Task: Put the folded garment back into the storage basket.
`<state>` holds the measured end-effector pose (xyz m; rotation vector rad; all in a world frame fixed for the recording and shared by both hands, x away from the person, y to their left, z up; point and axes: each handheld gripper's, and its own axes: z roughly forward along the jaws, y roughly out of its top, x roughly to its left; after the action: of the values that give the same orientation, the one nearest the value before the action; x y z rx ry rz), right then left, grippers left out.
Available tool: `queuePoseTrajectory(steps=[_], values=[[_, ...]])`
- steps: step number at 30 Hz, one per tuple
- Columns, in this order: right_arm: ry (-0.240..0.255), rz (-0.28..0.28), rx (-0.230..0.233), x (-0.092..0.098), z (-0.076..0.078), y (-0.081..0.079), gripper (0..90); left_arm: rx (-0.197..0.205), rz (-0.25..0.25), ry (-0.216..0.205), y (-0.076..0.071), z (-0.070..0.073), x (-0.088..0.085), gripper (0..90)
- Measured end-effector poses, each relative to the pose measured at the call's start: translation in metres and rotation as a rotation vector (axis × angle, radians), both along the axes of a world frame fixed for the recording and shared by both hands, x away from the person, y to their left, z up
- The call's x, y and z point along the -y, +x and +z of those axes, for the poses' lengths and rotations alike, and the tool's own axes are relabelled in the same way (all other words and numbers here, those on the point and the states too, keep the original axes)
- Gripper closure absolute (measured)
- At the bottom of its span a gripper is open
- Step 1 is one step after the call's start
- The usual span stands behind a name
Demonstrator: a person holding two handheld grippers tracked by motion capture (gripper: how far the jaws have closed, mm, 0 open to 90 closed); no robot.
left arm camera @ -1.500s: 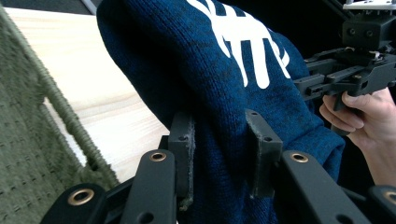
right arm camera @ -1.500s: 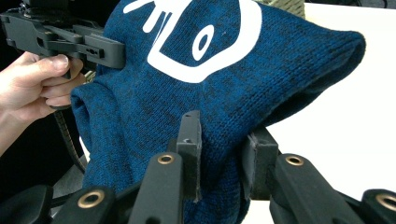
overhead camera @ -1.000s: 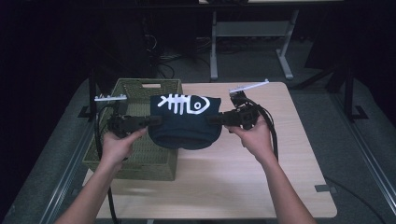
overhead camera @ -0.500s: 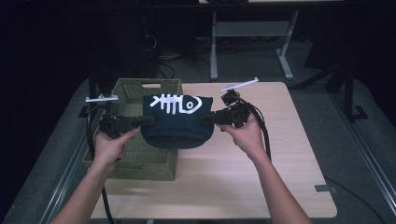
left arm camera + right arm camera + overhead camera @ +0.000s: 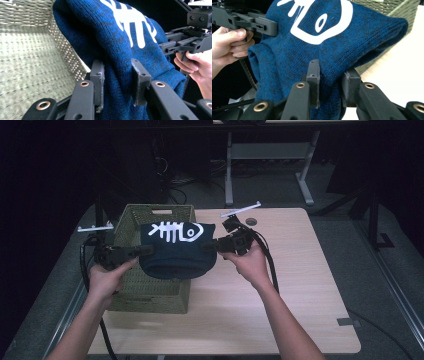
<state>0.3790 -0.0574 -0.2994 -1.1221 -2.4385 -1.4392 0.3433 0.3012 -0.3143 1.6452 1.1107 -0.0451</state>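
Left hand-held gripper (image 5: 117, 82): clamped on the left edge of the folded blue sweater (image 5: 177, 252), above the basket's (image 5: 150, 292) left half.
Right hand-held gripper (image 5: 331, 83): clamped on the sweater's right edge, at the basket's right rim.
Sweater: hanging between the two grips over the open basket, fish-bone print (image 5: 175, 231) up, clear of the weave.
Why held so: I judge that a pinch on each side keeps the fold flat for lowering into the basket.
Basket: on the worktop's (image 5: 300, 295) left side, seemingly empty.
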Motion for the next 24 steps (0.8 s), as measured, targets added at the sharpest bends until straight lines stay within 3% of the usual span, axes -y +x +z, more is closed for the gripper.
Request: queuePoseTrajectory(steps=[10,24], values=[[-0.008,0.023,0.001,-0.029,-0.002,0.005,72.0,-0.019,0.048,-0.013,-0.006,-0.004,-0.026,68.0],[-0.011,0.035,0.004,-0.064,-0.006,0.010,72.0,-0.023,0.102,0.007,-0.009,-0.006,-0.053,68.0]])
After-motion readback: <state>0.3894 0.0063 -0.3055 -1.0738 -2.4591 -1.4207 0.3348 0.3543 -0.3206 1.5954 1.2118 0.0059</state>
